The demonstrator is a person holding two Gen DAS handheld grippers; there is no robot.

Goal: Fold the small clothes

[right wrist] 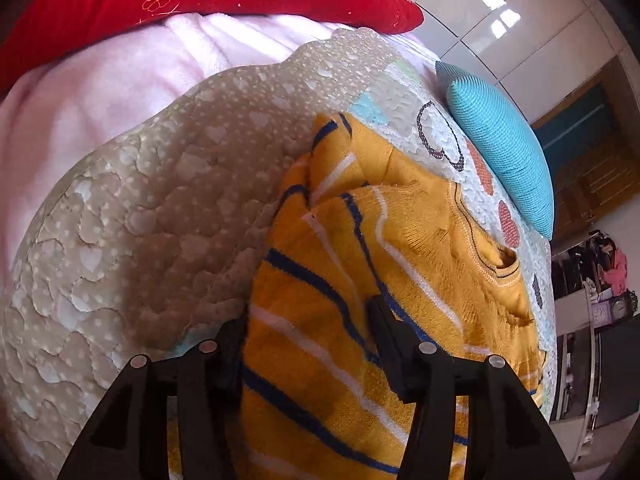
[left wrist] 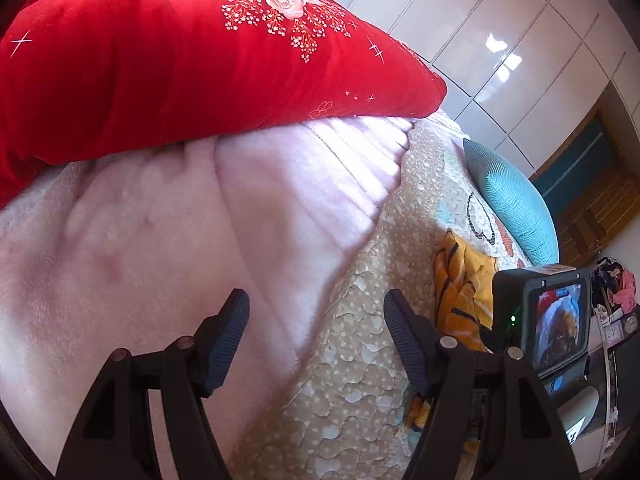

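Mustard-yellow knitted sweater with navy and white stripes [right wrist: 340, 280] lies on my beige quilted bedspread [right wrist: 160, 200]; right tool [right wrist: 306, 344] straddles it, spread apart (left tool [left wrist: 316, 344] gapes, empty).

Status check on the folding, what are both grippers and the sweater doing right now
Left gripper open, empty, over pink blanket. Right gripper straddling bunched orange striped sweater, jaws apart, not clamped. Sweater on beige quilt. Teal pillow beyond, not obstructing.
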